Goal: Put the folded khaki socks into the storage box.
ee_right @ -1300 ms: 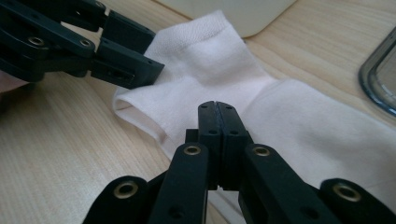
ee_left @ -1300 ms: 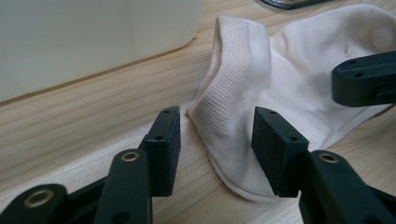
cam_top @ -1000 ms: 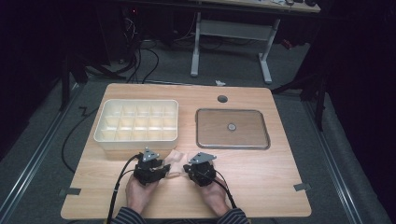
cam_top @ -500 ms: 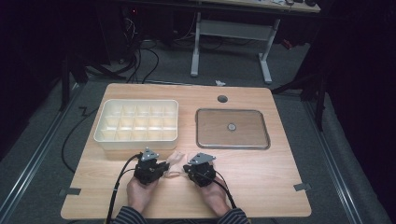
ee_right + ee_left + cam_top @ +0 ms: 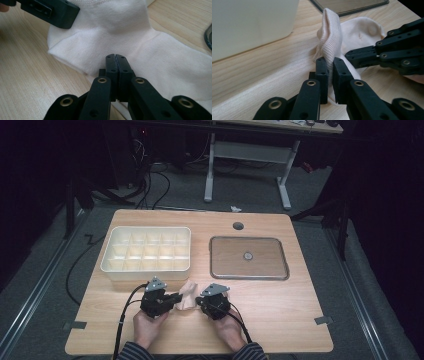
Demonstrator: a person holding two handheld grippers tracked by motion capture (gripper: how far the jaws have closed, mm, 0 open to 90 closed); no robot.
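A white sock [image 5: 186, 296] lies crumpled on the wooden table [image 5: 280, 320] near its front edge, between my two grippers. My left gripper [image 5: 176, 297] is shut on a raised fold of the sock [image 5: 359, 35], and cloth shows between the closed left gripper [image 5: 330, 65] jaws. My right gripper [image 5: 199, 301] comes in from the other side. In its own view the right gripper [image 5: 116, 57] has its jaws pressed flush together over the sock [image 5: 120, 27], with no cloth visible between them. The right gripper [image 5: 348, 56] rests on the sock close to my left jaws.
A cream compartment box [image 5: 147, 270] stands just behind the left gripper, and its wall [image 5: 249, 22] is close. A shallow metal tray [image 5: 248, 272] sits at the back right. A round hole [image 5: 238, 226] is in the table's far edge. Cables trail from both grippers.
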